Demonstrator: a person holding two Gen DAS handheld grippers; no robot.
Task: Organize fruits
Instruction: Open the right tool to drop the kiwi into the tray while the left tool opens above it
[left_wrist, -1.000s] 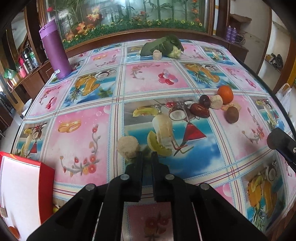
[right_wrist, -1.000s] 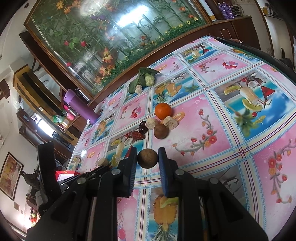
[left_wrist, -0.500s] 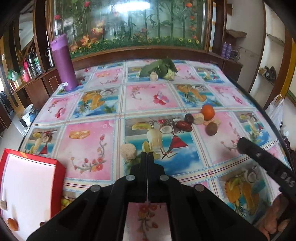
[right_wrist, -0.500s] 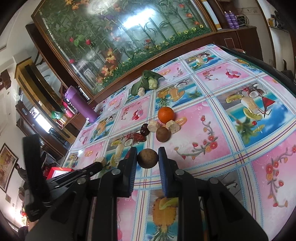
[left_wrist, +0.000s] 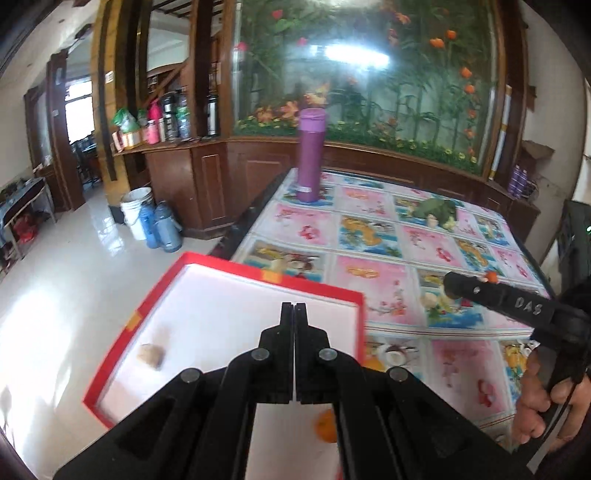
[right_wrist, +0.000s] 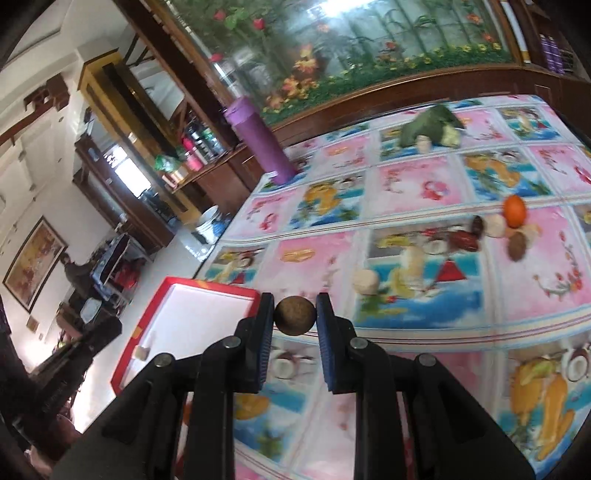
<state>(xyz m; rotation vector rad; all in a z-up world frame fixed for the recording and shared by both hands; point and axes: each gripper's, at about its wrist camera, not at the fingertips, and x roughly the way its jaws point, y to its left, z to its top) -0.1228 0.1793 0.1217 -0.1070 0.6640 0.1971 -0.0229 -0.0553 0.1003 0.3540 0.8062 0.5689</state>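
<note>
My right gripper (right_wrist: 294, 317) is shut on a round brown fruit (right_wrist: 294, 320) and holds it above the table near the red box (right_wrist: 207, 288). My left gripper (left_wrist: 294, 310) is shut and empty above the red box (left_wrist: 303, 284), whose white inside holds a beige piece (left_wrist: 150, 355) and an orange (left_wrist: 325, 428). On the table lie an orange (right_wrist: 515, 210), dark red fruits (right_wrist: 466, 240), a brown fruit (right_wrist: 517, 246) and a pale round piece (right_wrist: 365, 281). The right gripper also shows in the left wrist view (left_wrist: 451, 285).
A purple bottle (left_wrist: 312, 155) stands at the table's far left corner. Green vegetables (right_wrist: 432, 125) lie at the far edge. The table's left edge drops to a tiled floor with a bucket and blue jugs (left_wrist: 147, 221).
Both grippers have swung left towards the red box. The right one still holds the brown fruit. The left gripper, slightly open one second ago, has stayed shut since.
</note>
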